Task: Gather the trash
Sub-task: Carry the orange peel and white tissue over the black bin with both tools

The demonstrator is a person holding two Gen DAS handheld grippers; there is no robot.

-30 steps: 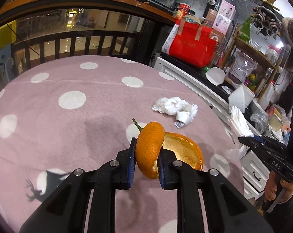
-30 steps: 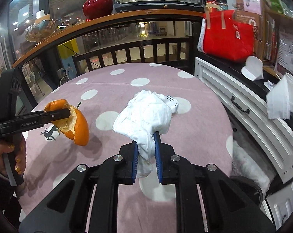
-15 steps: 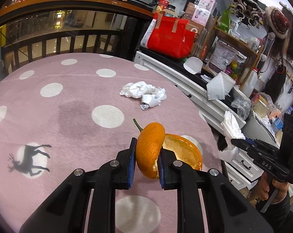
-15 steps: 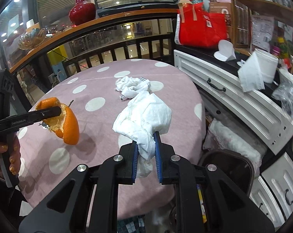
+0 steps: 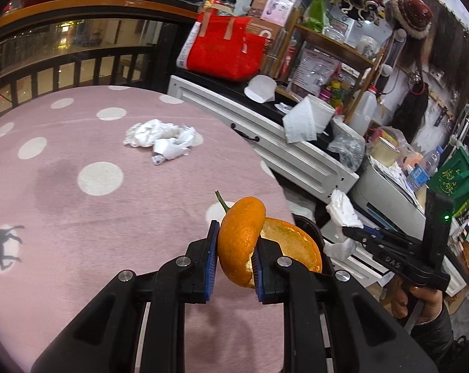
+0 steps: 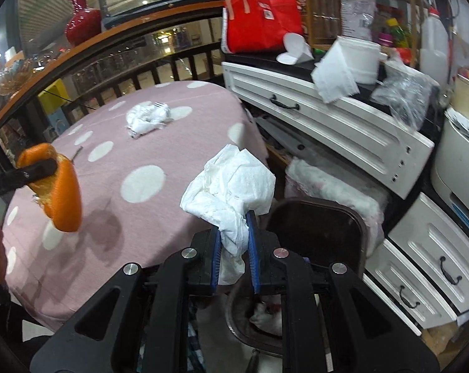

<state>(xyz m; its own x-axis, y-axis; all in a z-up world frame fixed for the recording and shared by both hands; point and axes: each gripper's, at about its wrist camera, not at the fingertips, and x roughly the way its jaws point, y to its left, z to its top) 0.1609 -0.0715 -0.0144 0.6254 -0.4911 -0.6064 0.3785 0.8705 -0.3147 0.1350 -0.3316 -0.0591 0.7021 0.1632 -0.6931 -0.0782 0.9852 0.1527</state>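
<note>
My left gripper is shut on an orange peel and holds it above the right edge of the pink dotted table. The peel also shows in the right wrist view. My right gripper is shut on a crumpled white tissue and holds it past the table's edge, above a dark brown bin. The tissue also shows in the left wrist view. Another wad of white paper lies on the table, also in the right wrist view.
A white cabinet with drawers stands to the right of the table, with a red bag, a paper roll and clutter on top. A dark railing runs behind the table. Some trash lies inside the bin.
Both grippers have moved right with their loads, towards the table's right edge. The right gripper with the tissue now hangs over the bin, which has come into view.
</note>
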